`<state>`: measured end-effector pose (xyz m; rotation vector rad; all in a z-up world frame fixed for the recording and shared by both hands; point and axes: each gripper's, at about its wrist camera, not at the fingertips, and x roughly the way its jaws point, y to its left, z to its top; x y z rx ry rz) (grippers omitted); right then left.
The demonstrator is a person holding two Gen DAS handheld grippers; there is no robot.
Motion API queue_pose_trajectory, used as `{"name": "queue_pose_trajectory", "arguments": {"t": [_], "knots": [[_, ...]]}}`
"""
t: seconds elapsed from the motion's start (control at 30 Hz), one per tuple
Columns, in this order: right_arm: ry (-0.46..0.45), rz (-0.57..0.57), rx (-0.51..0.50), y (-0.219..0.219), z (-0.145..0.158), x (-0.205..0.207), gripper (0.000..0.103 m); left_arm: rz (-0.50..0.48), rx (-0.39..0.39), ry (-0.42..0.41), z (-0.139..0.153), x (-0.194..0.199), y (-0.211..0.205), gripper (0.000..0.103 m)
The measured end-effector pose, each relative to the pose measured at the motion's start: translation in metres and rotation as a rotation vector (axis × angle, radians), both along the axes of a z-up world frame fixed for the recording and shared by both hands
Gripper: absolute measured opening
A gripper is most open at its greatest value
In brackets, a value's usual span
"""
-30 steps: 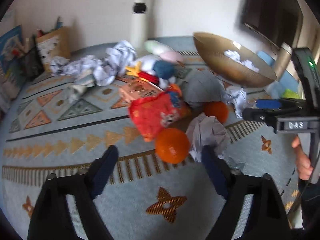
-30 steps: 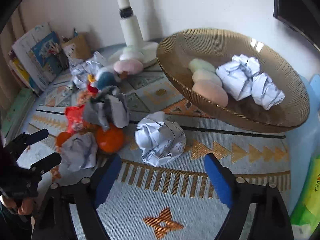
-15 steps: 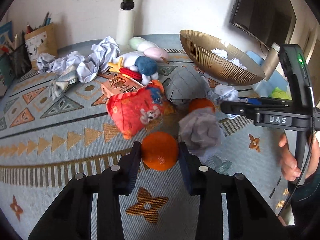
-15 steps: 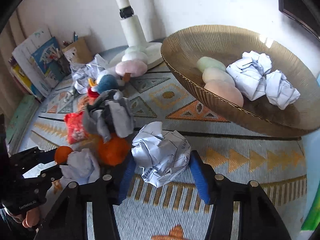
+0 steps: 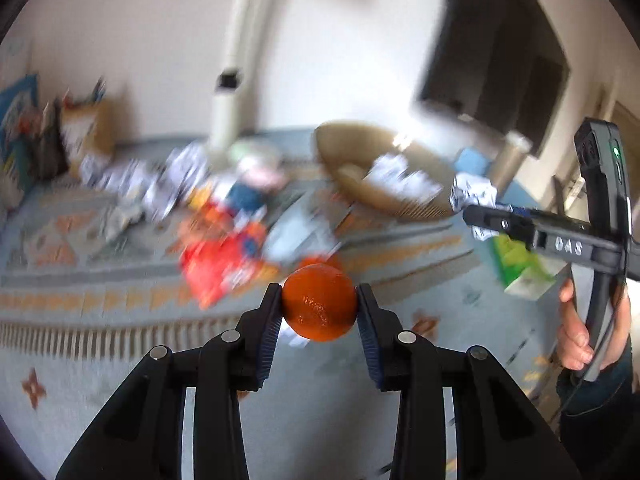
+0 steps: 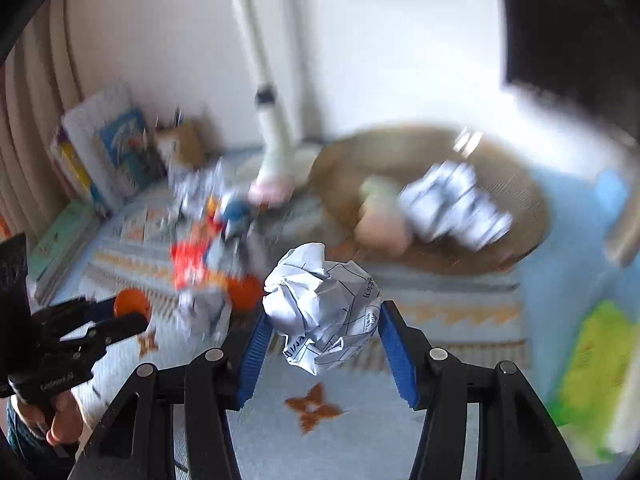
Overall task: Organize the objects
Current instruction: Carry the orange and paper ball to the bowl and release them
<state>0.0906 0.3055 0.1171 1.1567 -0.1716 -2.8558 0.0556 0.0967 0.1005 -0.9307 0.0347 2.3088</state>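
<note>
**Both grippers loaded, lifted clear of the rug**

Left gripper [image 5: 319,311]: clamped on an orange ball [image 5: 319,307], pads pressed to both sides, ball off the rug [image 5: 120,360]. Jaws closed in over the last second and now steady. Right gripper [image 6: 320,322]: clenched likewise around a crumpled paper ball [image 6: 322,306], raised above the rug, jaws also just drawn in. Gold bowl [image 6: 516,196] at two o'clock from the paper ball, already holding crumpled paper and pastel lumps. Blurred clutter pile [image 6: 208,240] at ten o'clock. Second orange ball [image 6: 246,292] at nine o'clock, on the rug.
</note>
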Motion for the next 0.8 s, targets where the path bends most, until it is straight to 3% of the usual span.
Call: {"name": "queue_pose_trajectory", "arguments": {"t": [0.17,0.27,0.37,0.53,0.57,0.63,0.7,0.8], "knots": [[0.135,-0.143,-0.030,0.054,0.059,0.010,0.054,-0.028,-0.016,0.080,0.047,-0.022,0.065,0.034],[0.189,-0.226,-0.018,0.079,0.081,0.006,0.054,-0.024,-0.019,0.095,0.058,-0.045,0.100,0.034],[0.176,-0.260,-0.044,0.097,0.083,-0.007,0.054,-0.033,-0.005,0.057,0.053,-0.068,0.131,0.034],[0.095,-0.268,-0.085,0.107,0.059,-0.039,0.057,-0.034,-0.025,0.012,0.037,-0.095,0.163,0.036],[0.082,-0.266,-0.100,0.109,0.053,-0.046,0.063,-0.042,-0.026,-0.005,0.033,-0.099,0.168,0.041],[0.068,-0.269,-0.104,0.113,0.045,-0.055,0.075,-0.044,-0.032,-0.017,0.031,-0.103,0.173,0.070],[0.061,-0.274,-0.100,0.117,0.041,-0.059,0.079,-0.030,-0.034,-0.006,0.032,-0.102,0.174,0.090],[0.065,-0.269,-0.121,0.124,0.037,-0.055,0.080,-0.032,-0.029,0.029,0.037,-0.092,0.168,0.092]]}}
